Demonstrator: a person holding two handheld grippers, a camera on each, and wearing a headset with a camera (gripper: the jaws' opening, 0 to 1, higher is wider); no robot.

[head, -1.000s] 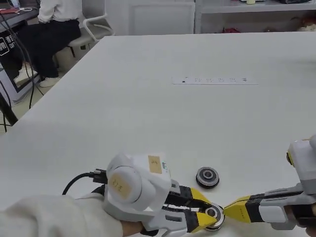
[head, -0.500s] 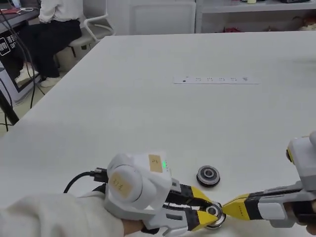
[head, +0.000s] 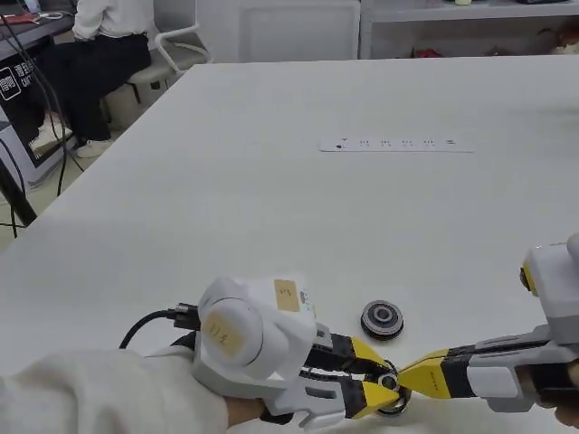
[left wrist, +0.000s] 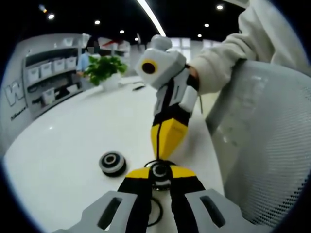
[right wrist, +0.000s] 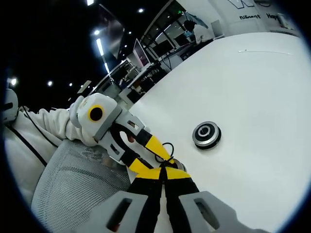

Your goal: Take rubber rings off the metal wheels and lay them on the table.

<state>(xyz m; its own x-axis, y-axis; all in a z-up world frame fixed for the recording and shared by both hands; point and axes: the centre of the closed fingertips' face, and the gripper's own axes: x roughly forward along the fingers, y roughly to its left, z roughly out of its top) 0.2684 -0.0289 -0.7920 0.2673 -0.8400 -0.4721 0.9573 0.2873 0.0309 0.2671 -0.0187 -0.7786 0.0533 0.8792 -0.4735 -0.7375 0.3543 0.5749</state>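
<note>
My left gripper (head: 384, 390) is shut on a small metal wheel (left wrist: 159, 170), pinched between its yellow jaws low over the table's near edge. My right gripper (right wrist: 164, 174) comes in from the right, tip to tip with the left. It is shut on the thin black rubber ring (right wrist: 170, 145), which loops loosely off that wheel. A second metal wheel (head: 382, 319), dark ring still around it, lies flat on the white table (head: 298, 208) just beyond the two tips; in the left gripper view the second wheel (left wrist: 112, 162) sits to the left of the jaws.
A white power strip (head: 396, 145) lies farther back on the table. A black cable (head: 149, 324) trails from the left gripper. A person sits on a chair (head: 172, 50) beyond the far left corner. Shelving (head: 470, 23) stands behind the table.
Both grippers stay at the held wheel. The right gripper's tip has edged slightly closer to the left jaws; the second wheel has not moved.
</note>
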